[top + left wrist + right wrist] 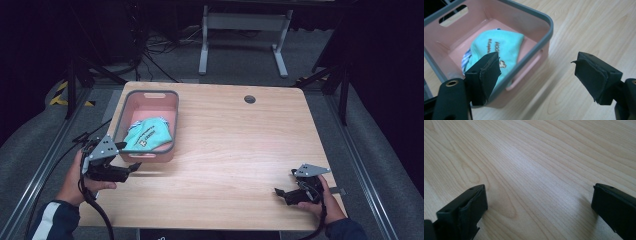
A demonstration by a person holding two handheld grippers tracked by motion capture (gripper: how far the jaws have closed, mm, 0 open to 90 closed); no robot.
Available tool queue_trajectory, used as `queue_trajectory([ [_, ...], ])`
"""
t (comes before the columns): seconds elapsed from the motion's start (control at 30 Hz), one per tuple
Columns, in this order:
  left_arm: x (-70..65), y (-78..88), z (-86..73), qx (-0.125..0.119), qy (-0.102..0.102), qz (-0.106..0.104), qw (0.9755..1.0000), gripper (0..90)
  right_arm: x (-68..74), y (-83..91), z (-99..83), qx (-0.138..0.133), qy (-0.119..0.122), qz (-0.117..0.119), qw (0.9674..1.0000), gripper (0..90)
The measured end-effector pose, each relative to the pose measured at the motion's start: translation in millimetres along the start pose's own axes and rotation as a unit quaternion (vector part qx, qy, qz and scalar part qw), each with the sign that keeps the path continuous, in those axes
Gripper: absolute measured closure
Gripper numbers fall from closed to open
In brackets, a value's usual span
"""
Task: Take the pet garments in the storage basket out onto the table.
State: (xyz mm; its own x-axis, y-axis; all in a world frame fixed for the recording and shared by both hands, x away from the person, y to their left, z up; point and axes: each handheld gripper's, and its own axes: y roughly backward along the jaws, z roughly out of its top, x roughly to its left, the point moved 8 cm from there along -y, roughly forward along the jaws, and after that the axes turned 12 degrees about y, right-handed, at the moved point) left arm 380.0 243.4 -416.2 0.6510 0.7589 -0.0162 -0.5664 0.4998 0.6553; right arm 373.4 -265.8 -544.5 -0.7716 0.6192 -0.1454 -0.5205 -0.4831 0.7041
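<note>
A pink basket with a grey rim (176,120) stands at the table's left side, and a teal cloth with printed lettering (147,135) lies inside it. My left gripper (129,155) hovers at the basket's near corner, open, nothing between its pads. In the left gripper view the basket rim (549,22) and the cloth (499,45) sit beyond the left pad, while the left gripper (536,72) spans bare wood and the basket's corner. My right gripper (285,182) rests low over the table at the front right, open; in the right gripper view it (539,202) frames plain wood.
The light wooden table (240,145) has a round cable hole (249,99) near its far edge. A white metal stand (240,30) and floor cables lie beyond the table. Grey carpet and metal rails run along both sides.
</note>
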Motion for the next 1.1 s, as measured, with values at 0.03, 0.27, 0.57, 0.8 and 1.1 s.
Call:
queue_trajectory([
  [0.03,4.1,-1.9,4.1,0.004,-0.002,0.007,1.0000,20.6,0.1,0.0,0.0,0.000,0.000,0.000,1.0000,0.6],
  [0.27,16.1,-10.5,15.0,0.018,0.001,0.012,0.9998,20.5,0.1,0.0,0.0,0.000,0.000,0.000,1.0000,0.6],
  [0.57,35.8,-27.8,30.9,0.054,0.003,0.019,0.9984,20.3,0.1,0.0,0.0,0.000,0.000,0.000,1.0000,0.6],
  [0.8,48.6,-54.4,33.2,0.095,0.016,0.018,0.9952,17.9,0.1,0.0,0.0,0.000,0.000,0.000,1.0000,0.6],
  [1.1,61.2,-90.2,38.3,0.152,0.019,0.020,0.9881,16.5,0.1,0.0,0.0,0.000,0.000,0.000,1.0000,0.6],
])
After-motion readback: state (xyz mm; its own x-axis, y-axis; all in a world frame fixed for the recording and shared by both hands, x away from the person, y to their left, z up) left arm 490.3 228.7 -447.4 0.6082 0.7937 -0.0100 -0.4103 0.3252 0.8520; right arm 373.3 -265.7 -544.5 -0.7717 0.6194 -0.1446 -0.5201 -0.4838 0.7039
